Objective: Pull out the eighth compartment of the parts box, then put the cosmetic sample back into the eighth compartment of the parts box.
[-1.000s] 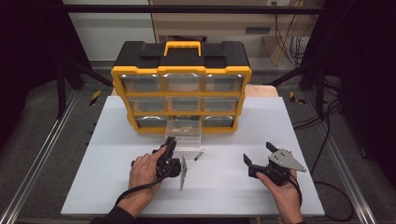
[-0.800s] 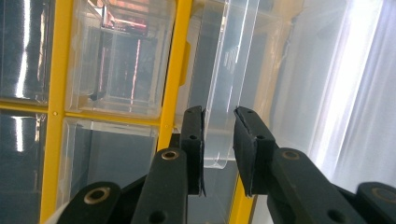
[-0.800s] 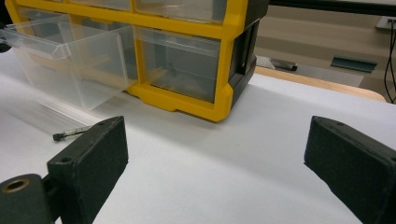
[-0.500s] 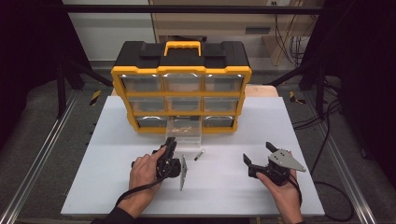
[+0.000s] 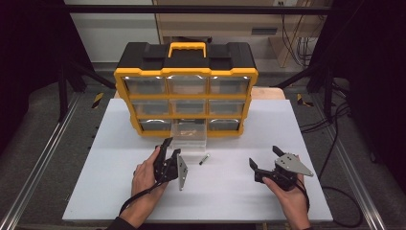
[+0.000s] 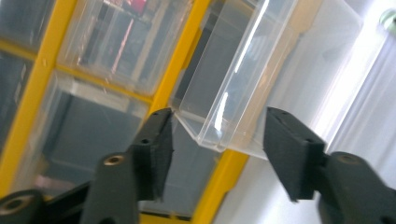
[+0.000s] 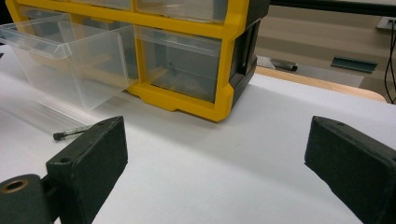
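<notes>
A yellow and black organizer [image 5: 186, 91] with clear drawers stands at the back of the white table [image 5: 119, 143]. Its bottom middle drawer [image 5: 190, 135] is pulled out. My left gripper [image 5: 171, 147], rolled onto its side, is open just in front of that drawer. In the left gripper view the clear drawer [image 6: 243, 79] has its lower corner between the spread jaws of the left gripper [image 6: 219, 123], with no contact. A small dark rod [image 5: 205, 159] lies on the table before the drawer. My right gripper [image 5: 264, 157] is open and empty, farther right.
In the right gripper view, the open right gripper [image 7: 217, 140] faces the organizer's [image 7: 224, 70] right corner, the pulled-out drawer [image 7: 70, 56] and the small rod [image 7: 72, 132] at left. Metal rails run along both sides of the table. Cables hang at the right.
</notes>
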`<state>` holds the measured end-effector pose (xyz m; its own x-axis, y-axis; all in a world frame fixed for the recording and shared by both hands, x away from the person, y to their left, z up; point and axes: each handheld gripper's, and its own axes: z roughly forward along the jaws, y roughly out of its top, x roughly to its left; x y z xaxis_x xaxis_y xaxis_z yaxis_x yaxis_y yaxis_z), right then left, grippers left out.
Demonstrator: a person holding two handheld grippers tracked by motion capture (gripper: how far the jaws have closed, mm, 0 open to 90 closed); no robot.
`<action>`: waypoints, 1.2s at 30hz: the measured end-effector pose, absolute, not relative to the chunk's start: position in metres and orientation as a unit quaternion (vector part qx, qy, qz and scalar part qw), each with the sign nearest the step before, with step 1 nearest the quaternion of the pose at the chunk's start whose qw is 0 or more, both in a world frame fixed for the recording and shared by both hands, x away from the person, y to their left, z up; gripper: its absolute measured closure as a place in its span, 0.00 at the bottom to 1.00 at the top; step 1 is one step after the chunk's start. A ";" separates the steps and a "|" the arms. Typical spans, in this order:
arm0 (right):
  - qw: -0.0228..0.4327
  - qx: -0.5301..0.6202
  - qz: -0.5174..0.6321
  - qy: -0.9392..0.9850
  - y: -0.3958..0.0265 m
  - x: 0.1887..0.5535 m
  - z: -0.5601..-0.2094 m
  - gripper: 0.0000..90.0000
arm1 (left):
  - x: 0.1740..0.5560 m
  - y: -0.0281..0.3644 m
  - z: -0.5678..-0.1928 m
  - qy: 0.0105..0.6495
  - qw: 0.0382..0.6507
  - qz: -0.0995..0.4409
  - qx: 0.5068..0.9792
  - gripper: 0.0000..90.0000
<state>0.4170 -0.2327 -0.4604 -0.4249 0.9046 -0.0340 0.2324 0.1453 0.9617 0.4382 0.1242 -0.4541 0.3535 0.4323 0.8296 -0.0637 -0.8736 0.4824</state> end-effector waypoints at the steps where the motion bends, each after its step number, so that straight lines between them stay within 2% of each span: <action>1: 0.335 0.418 0.502 0.679 -0.233 0.417 -0.460 0.07 | 0.439 0.126 -0.453 0.130 0.236 0.547 0.793 0.39; 4: 0.335 0.418 0.501 0.680 -0.232 0.417 -0.461 0.07 | 0.439 0.131 -0.449 0.172 0.274 0.506 0.799 0.27; 5: 0.335 0.418 0.500 0.680 -0.232 0.417 -0.460 0.07 | 0.440 0.135 -0.447 0.198 0.300 0.478 0.802 0.24; 12: 0.336 0.416 0.498 0.682 -0.232 0.417 -0.460 0.07 | 0.441 0.149 -0.440 0.250 0.372 0.416 0.791 0.12; 16: 0.339 0.414 0.497 0.683 -0.231 0.417 -0.460 0.07 | 0.442 0.160 -0.434 0.289 0.417 0.369 0.779 0.10; 20: 0.340 0.415 0.498 0.682 -0.232 0.416 -0.460 0.07 | 0.440 0.164 -0.428 0.295 0.437 0.352 0.773 0.09; 36: 0.342 0.417 0.499 0.679 -0.234 0.415 -0.459 0.07 | 0.415 0.150 -0.422 0.275 0.452 0.318 0.787 0.09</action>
